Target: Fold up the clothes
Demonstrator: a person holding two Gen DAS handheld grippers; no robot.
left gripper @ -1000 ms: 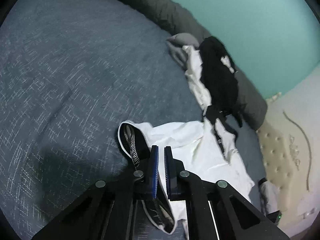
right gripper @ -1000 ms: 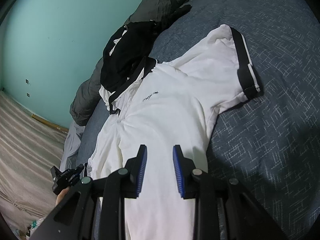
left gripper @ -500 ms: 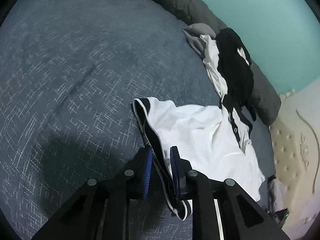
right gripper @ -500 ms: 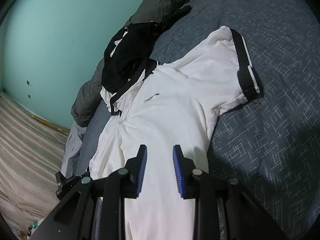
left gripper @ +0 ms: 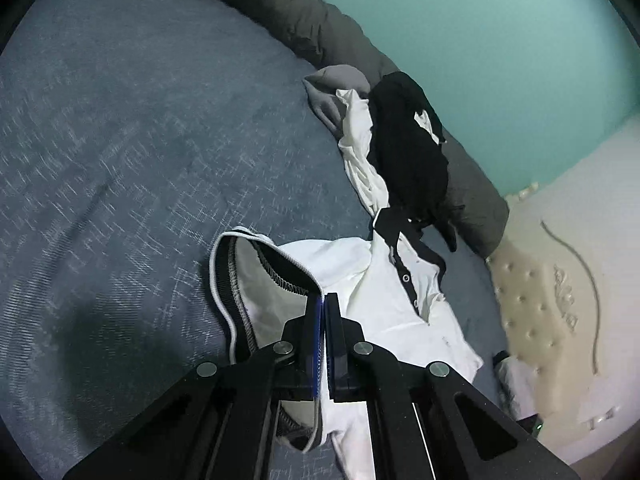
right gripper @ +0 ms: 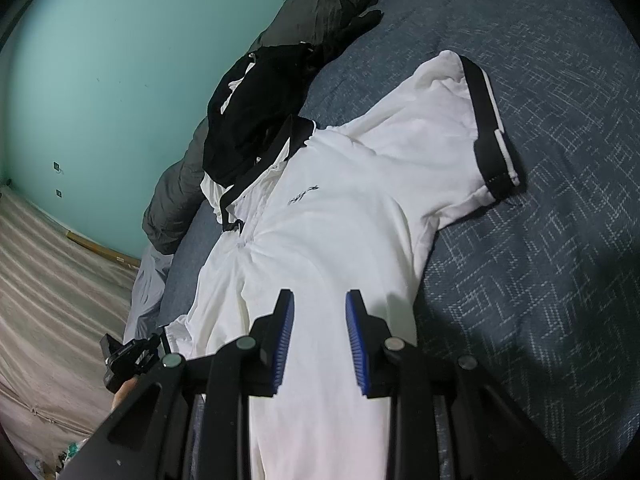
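Your left gripper [left gripper: 322, 300] pinched the polo's sleeve cuff while your right gripper [right gripper: 320, 300] hung parted over its body.

On the left, your pads had just been closing and were clamped on the black-trimmed sleeve cuff [left gripper: 256, 272] of the white polo shirt [right gripper: 340, 208], lifting that edge so the sleeve opening gaped toward the camera. The shirt lay face up on the blue-grey bedspread [left gripper: 120, 140], its buttoned placket [left gripper: 408, 280] toward the wall and its collar touching a black garment [right gripper: 256, 112] heaped against the grey rolled duvet [left gripper: 304, 12]. To the right, your other fingers [right gripper: 285, 320] stood apart above the shirt's lower front with nothing pressed between them, and the far sleeve [right gripper: 484, 120] lay spread flat on the bedspread.
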